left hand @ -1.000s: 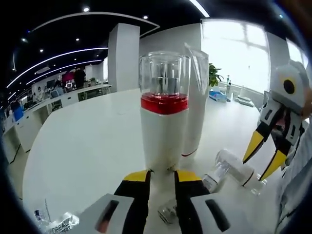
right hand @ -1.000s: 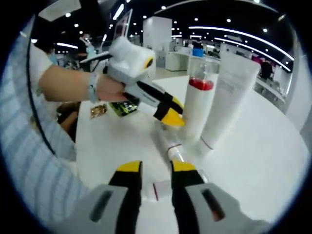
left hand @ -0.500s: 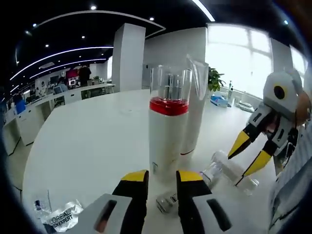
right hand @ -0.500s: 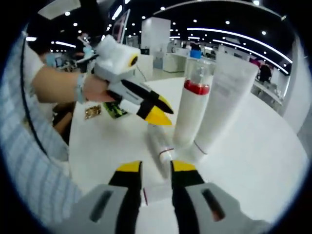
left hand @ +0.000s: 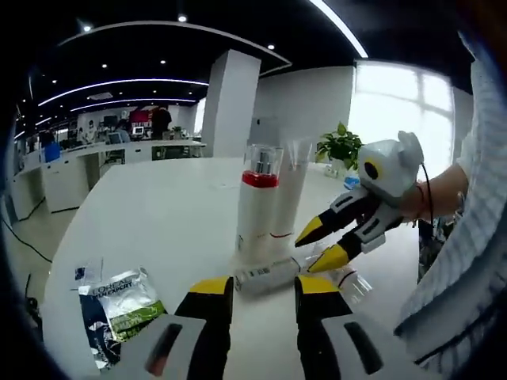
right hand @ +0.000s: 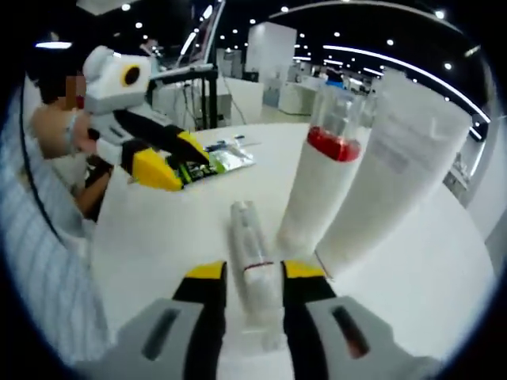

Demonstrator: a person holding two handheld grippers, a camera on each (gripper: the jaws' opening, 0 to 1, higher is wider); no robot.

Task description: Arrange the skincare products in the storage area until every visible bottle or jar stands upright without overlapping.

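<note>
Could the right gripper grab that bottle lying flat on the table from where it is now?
Probably yes. The lying bottle sits between the open jaws of the right gripper, with nothing between them; the upright bottle stands just beside.

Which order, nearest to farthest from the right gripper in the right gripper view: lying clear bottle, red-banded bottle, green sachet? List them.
1. Lying clear bottle: between the jaws of the right gripper.
2. Red-banded bottle: upright, just beyond, to the view's right.
3. Green sachet: far back on the table, near the left gripper.
</note>
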